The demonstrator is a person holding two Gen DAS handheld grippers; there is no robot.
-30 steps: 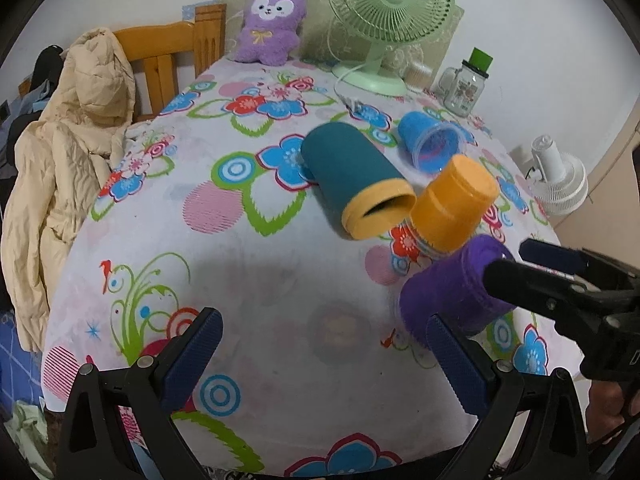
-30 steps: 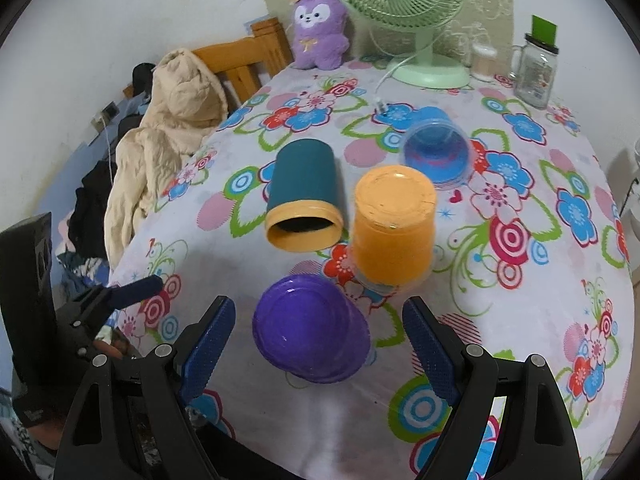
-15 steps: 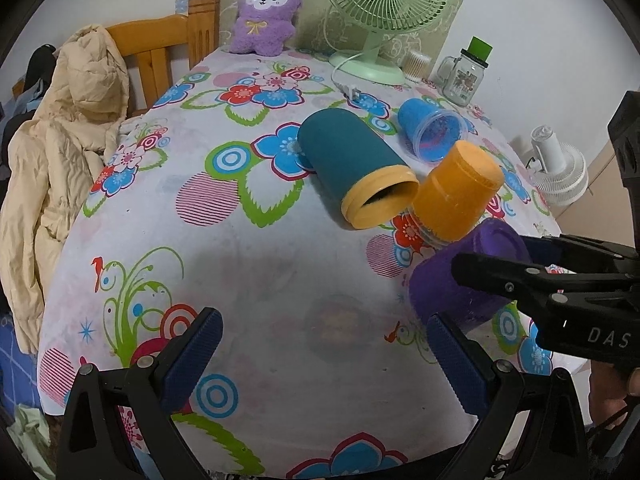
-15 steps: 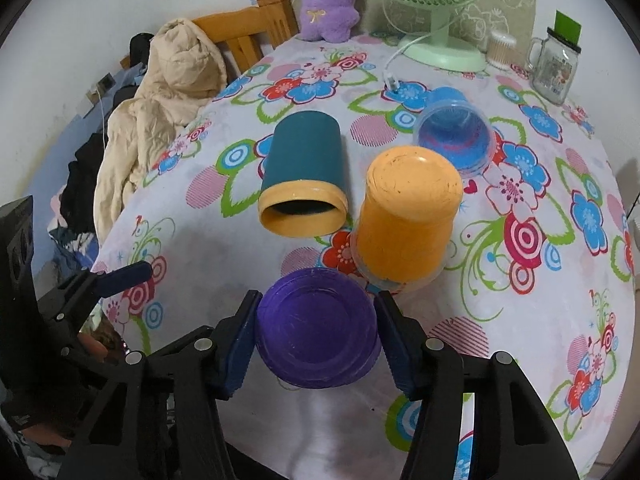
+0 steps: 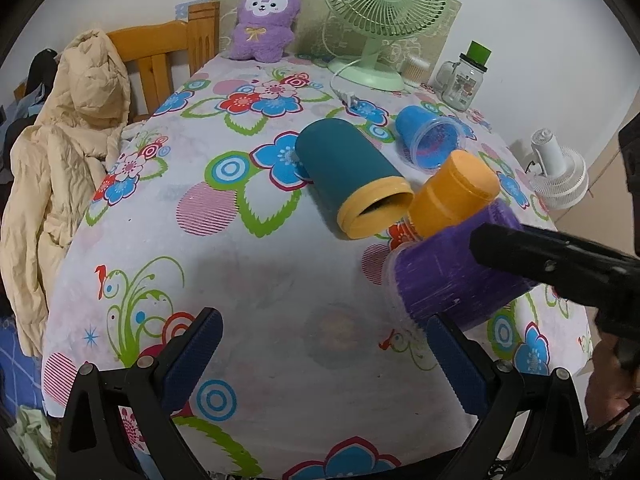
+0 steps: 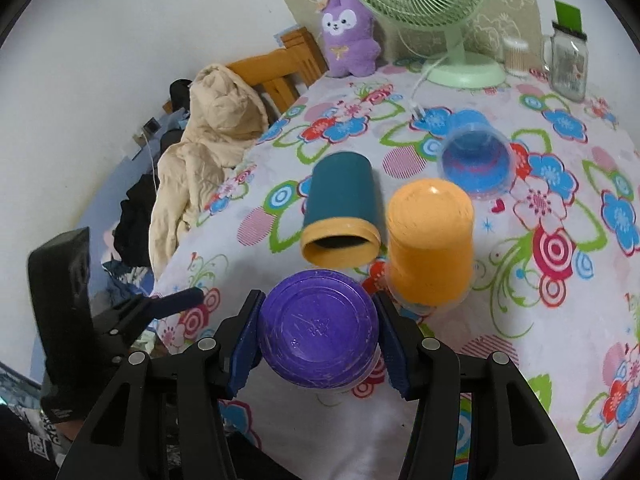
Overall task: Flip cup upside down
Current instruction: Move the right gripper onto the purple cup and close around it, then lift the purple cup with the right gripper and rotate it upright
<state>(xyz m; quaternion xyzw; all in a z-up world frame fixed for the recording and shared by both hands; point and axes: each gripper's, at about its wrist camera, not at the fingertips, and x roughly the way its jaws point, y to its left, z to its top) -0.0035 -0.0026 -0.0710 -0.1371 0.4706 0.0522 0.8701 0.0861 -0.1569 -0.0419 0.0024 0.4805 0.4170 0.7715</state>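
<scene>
Purple cup (image 6: pixel 318 330) sits clamped betw. the blue pads of the right hand-held gripper (image 6: pixel 318 334), base toward the cam, rim hidden behind it. Can't tell if it's touching the bench (image 5: pixel 248 280). In left view the cup (image 5: pixel 448 280) is partly covered by a black finger. Left hand-held gripper (image 5: pixel 324 356) is spread wide w/ nothing in it. Orange cup (image 6: pixel 430 246) stands upside down just beyond; teal cup (image 6: pixel 340 210) and blue cup (image 6: pixel 476 160) lie on their sides.
</scene>
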